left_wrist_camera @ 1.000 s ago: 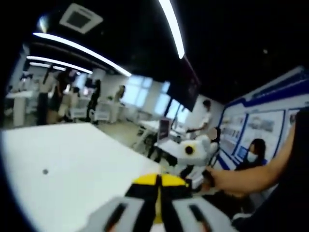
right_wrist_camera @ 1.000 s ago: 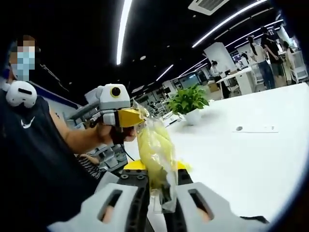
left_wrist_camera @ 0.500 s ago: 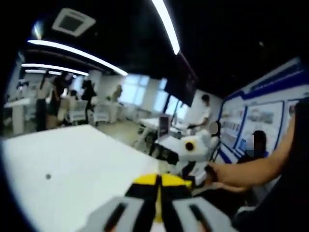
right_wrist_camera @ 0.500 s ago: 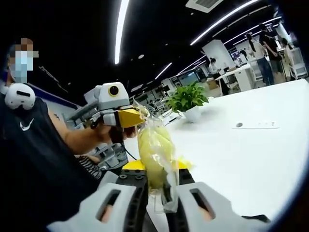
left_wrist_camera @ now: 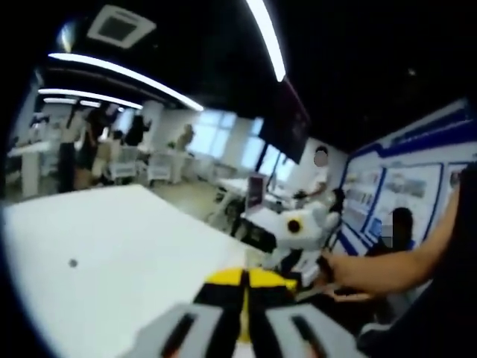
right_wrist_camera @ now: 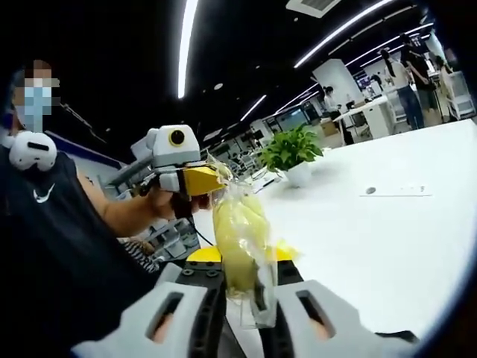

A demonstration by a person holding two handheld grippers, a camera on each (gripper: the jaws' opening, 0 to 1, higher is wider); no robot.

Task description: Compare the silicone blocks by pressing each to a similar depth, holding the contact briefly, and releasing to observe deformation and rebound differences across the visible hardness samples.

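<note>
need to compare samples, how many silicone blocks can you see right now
1: a yellow block in a clear bag, pinched in the right gripper above the white table. Others may be hidden.

Glossy crinkled clear plastic bag (right_wrist_camera: 240, 231); smooth matt white table (right_wrist_camera: 373, 239)

This is a large open-plan office or showroom hall with a dark ceiling crossed by long light strips (left_wrist_camera: 264, 37) and a ceiling air vent (left_wrist_camera: 119, 24). White tables (right_wrist_camera: 387, 224), a potted plant (right_wrist_camera: 292, 155), blue-framed wall display boards (left_wrist_camera: 406, 190) and standing people (left_wrist_camera: 86, 145) fill it.
</note>
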